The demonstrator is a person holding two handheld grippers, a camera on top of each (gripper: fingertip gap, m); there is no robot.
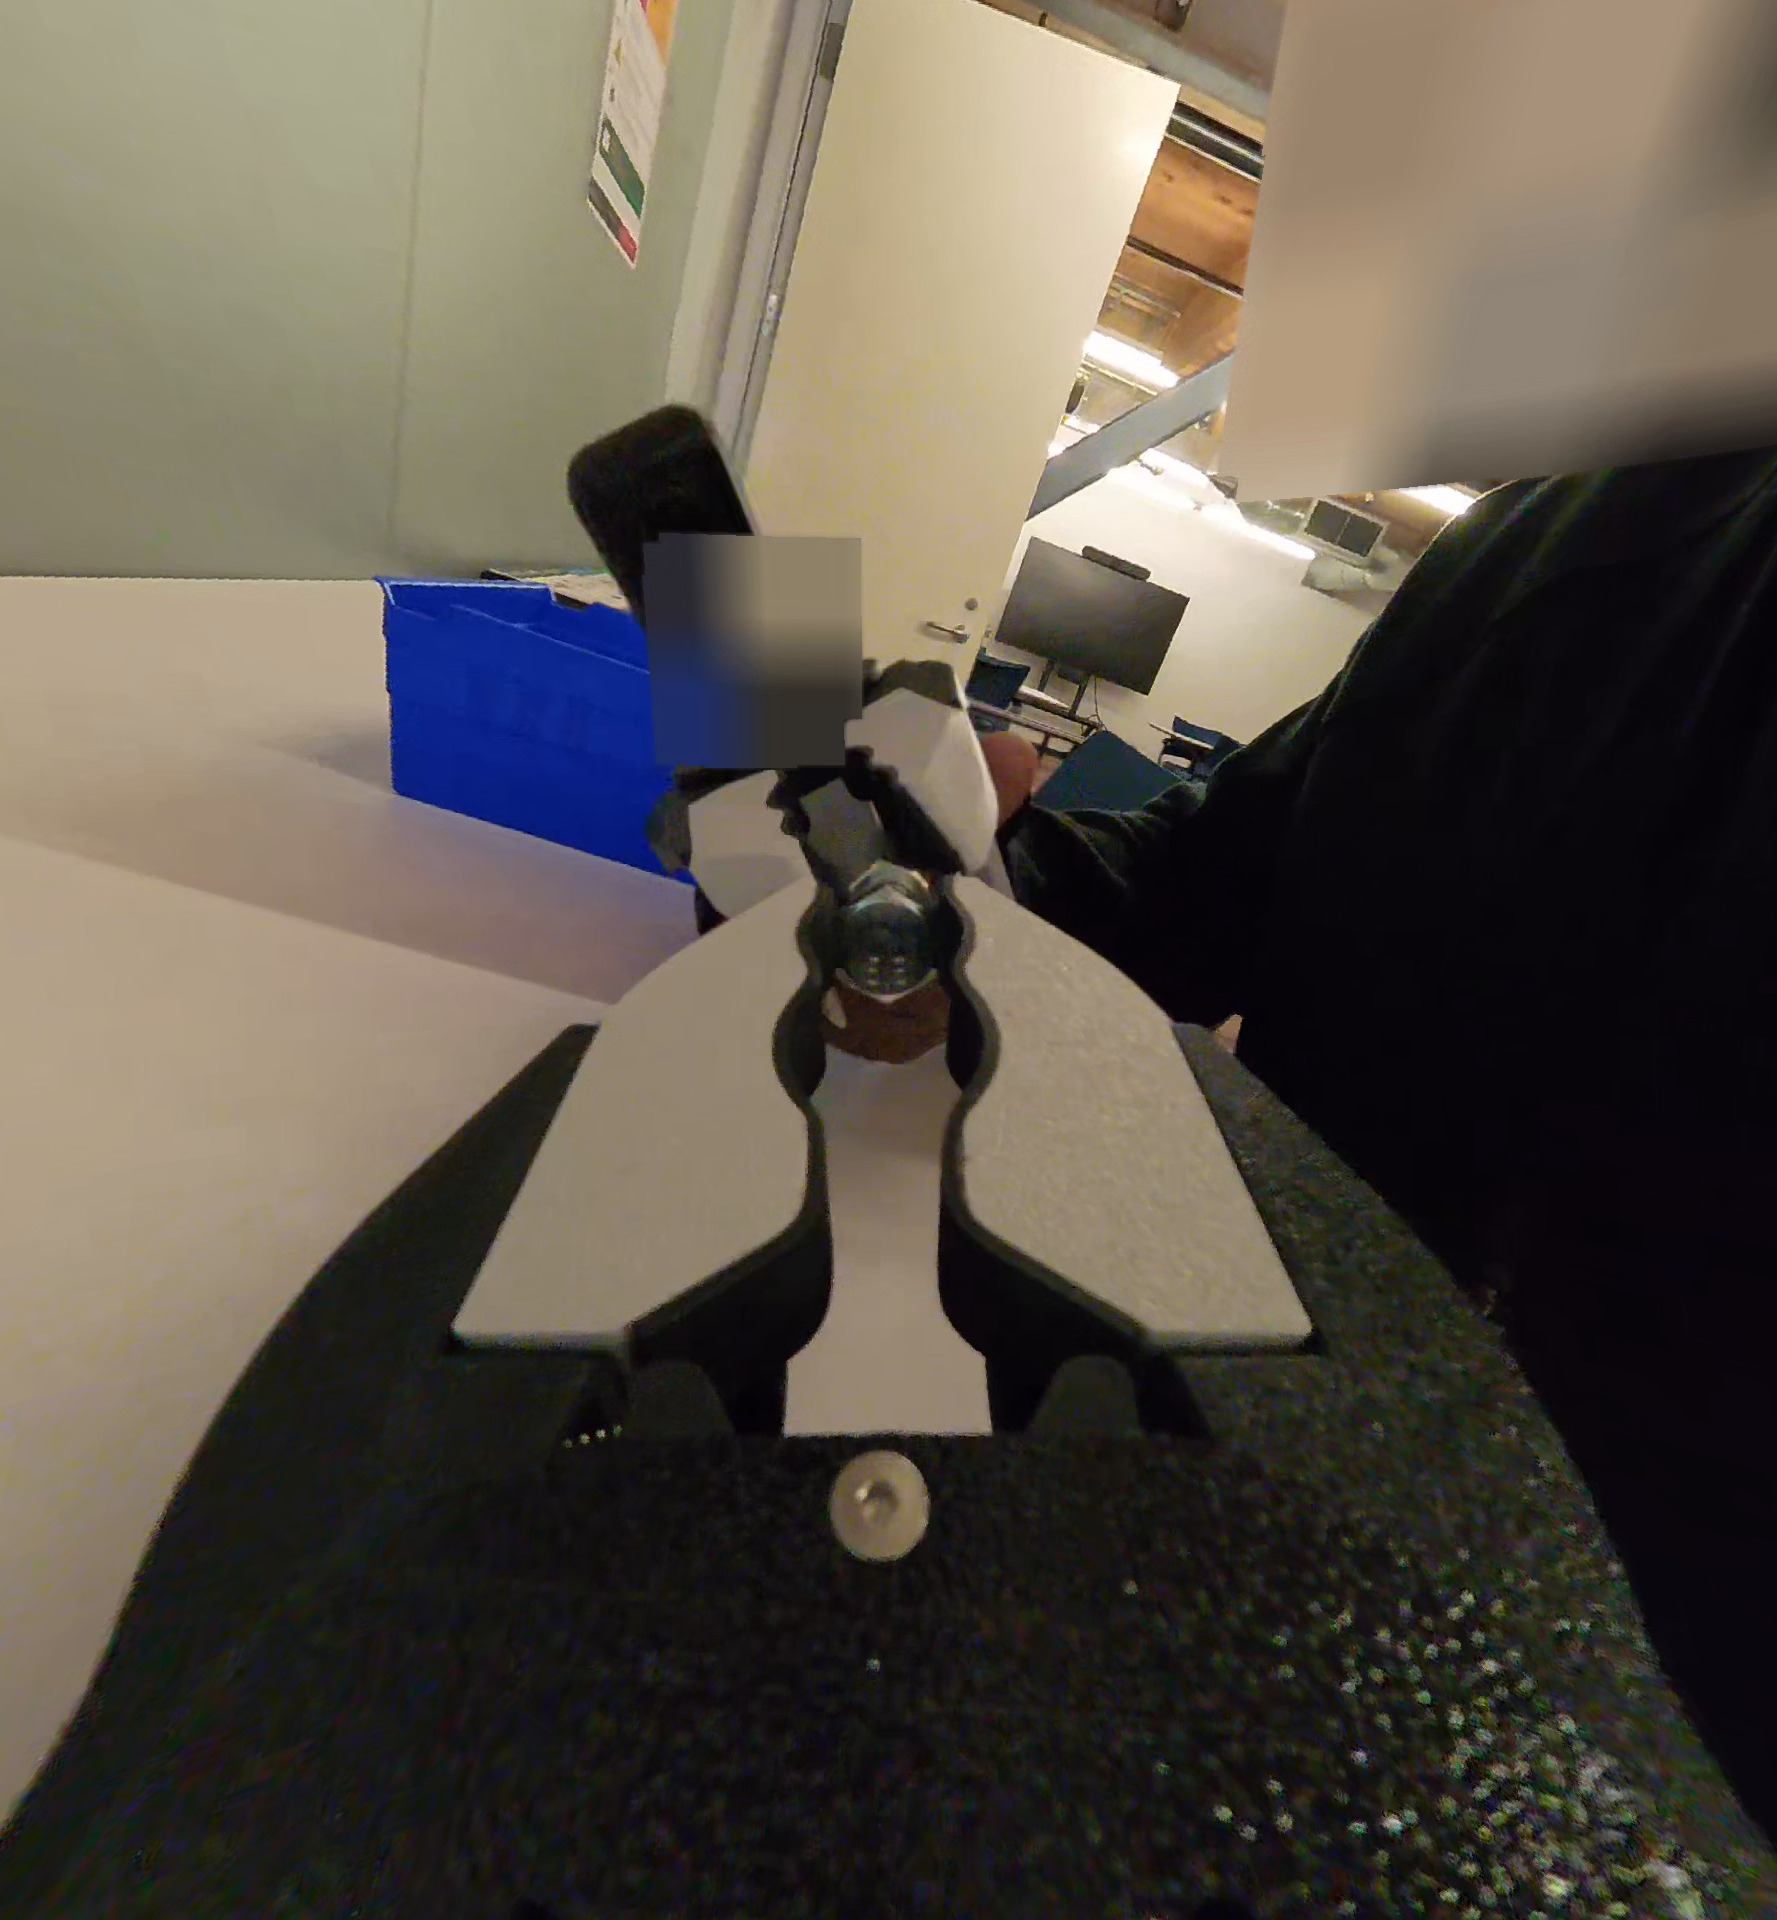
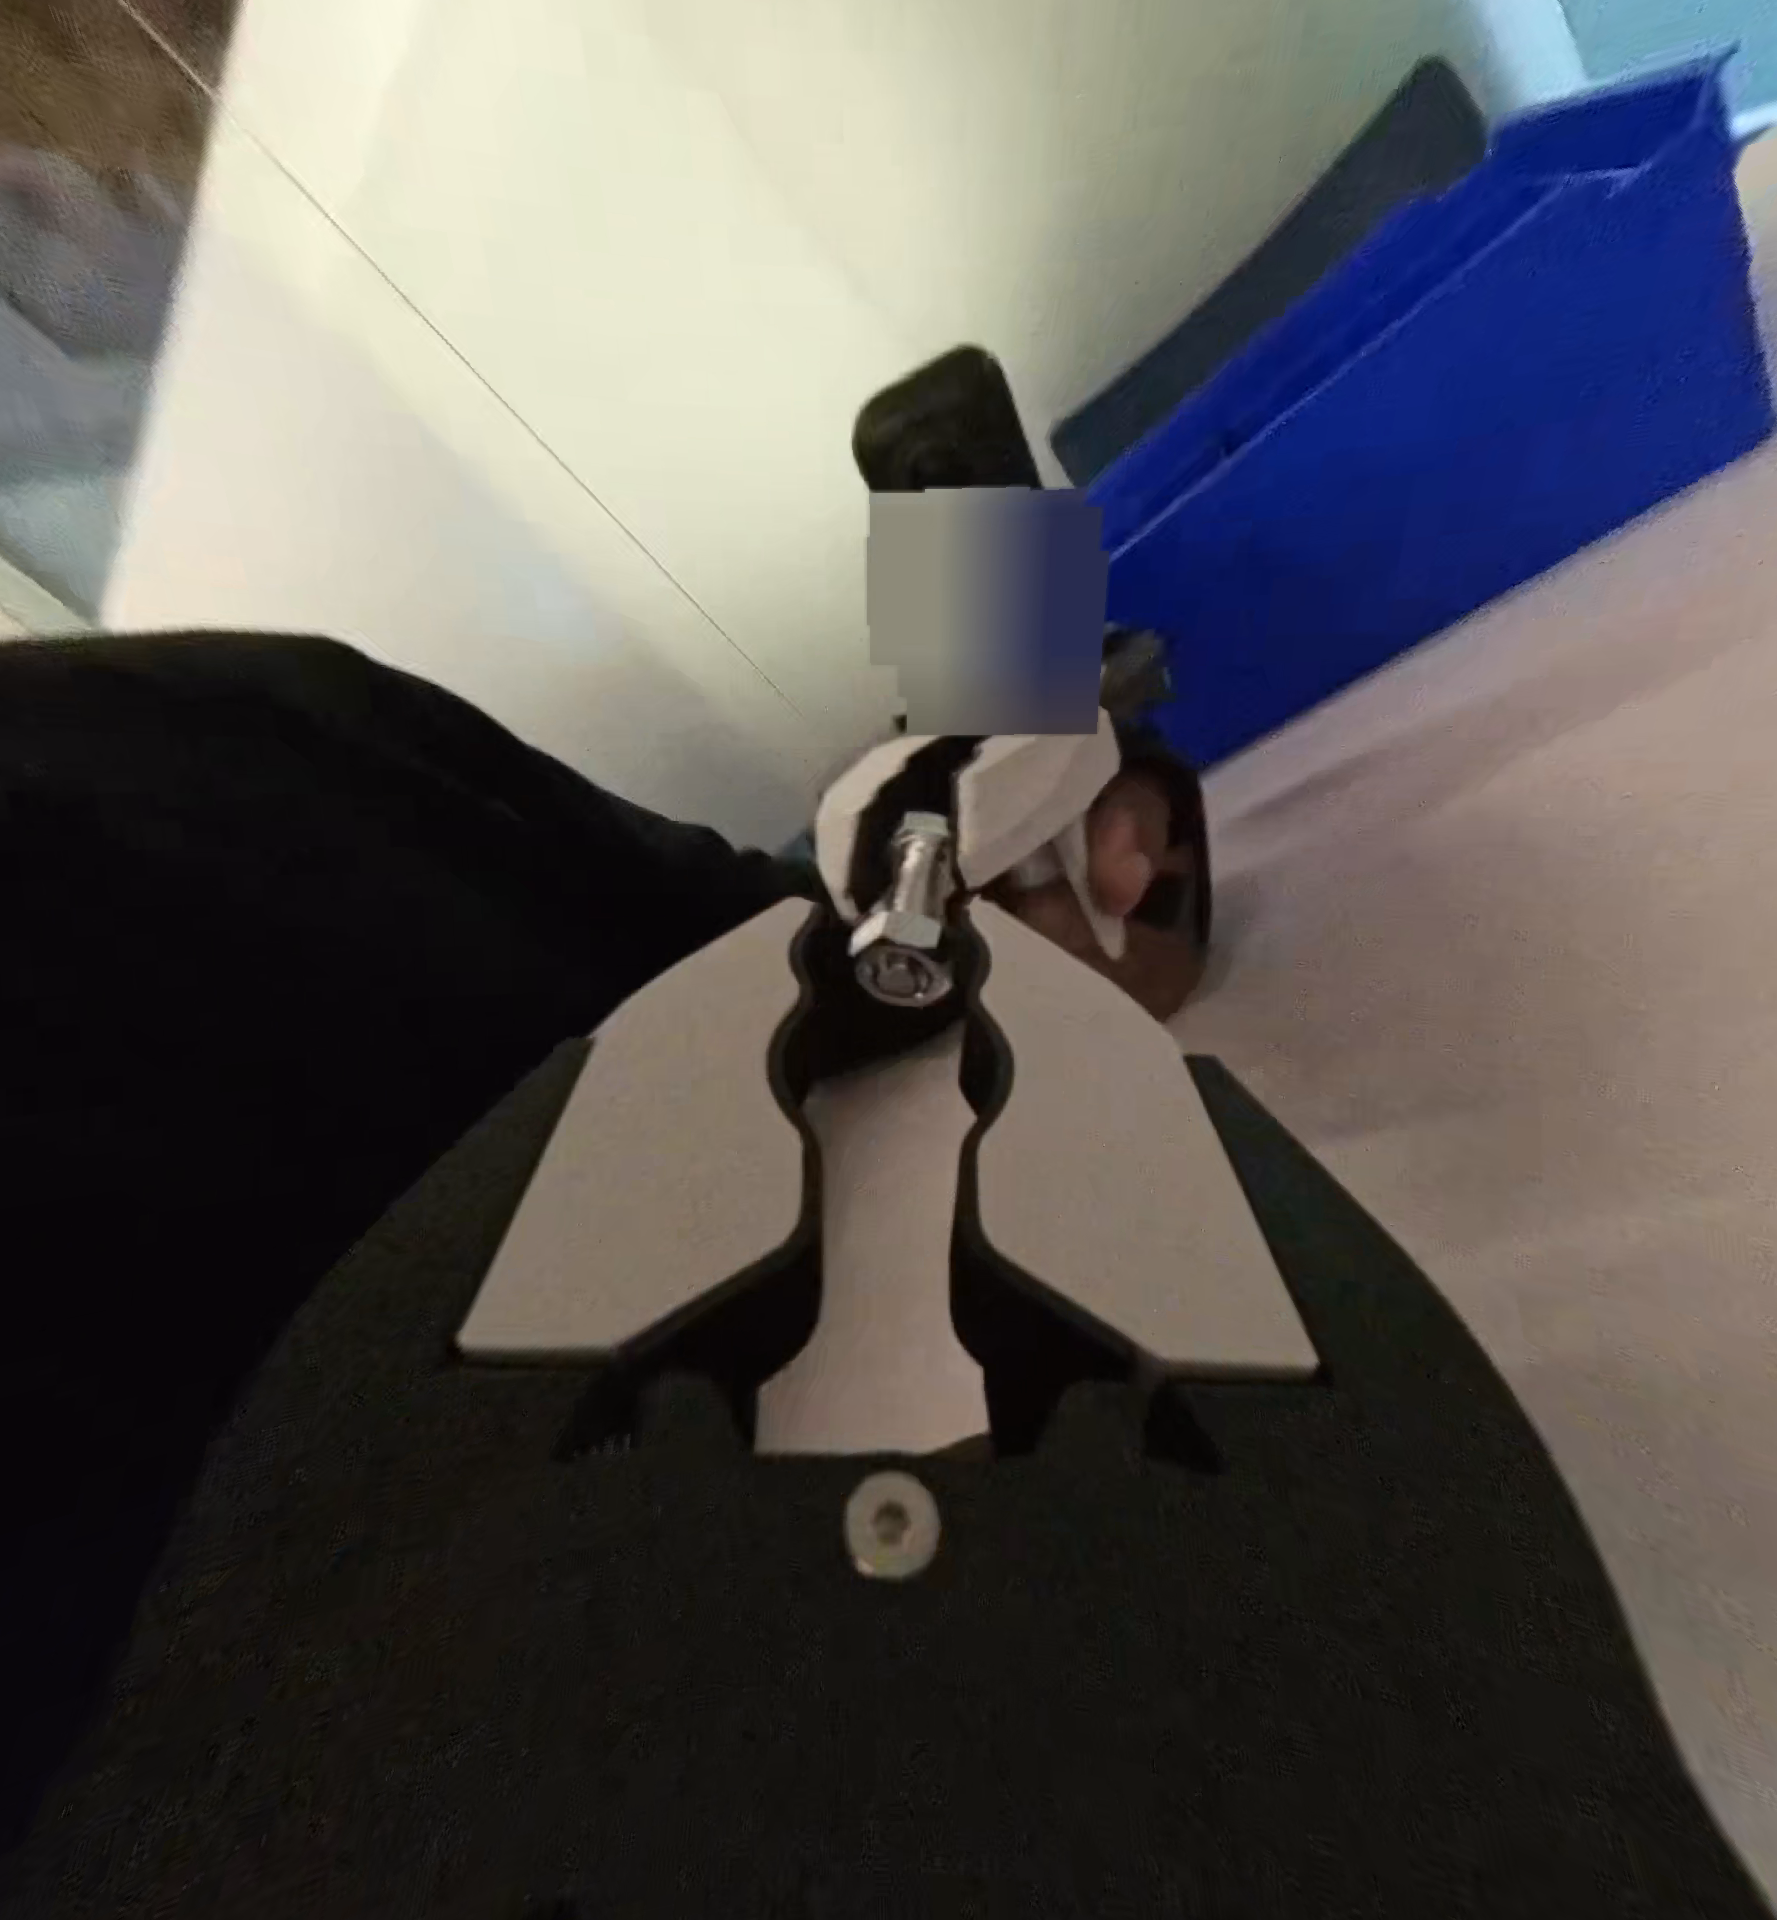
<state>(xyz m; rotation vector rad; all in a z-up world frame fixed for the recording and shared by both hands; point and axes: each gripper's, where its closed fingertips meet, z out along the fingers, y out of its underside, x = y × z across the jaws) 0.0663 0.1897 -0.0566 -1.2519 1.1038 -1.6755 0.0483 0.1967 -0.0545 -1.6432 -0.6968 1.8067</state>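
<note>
A: The left gripper [image 1: 884,961] clamps the hex head of a steel bolt [image 2: 923,862]; the right gripper [image 2: 899,961] closes narrowly on its nut [image 2: 899,928].

B: A skewed pull could pop the head loose, I reckon. White tabletop [image 1: 188,1039] lies open below; blue bin [image 2: 1466,436] stands well apart

Office or meeting-room setting, as I read it. Pale table [image 1: 188,987] with blue plastic bin [image 1: 510,707] against a grey-green wall. Right of the bin, an open white door [image 1: 925,416]; beyond it, a wall-mounted dark monitor [image 1: 1092,623], chairs and desks.
</note>
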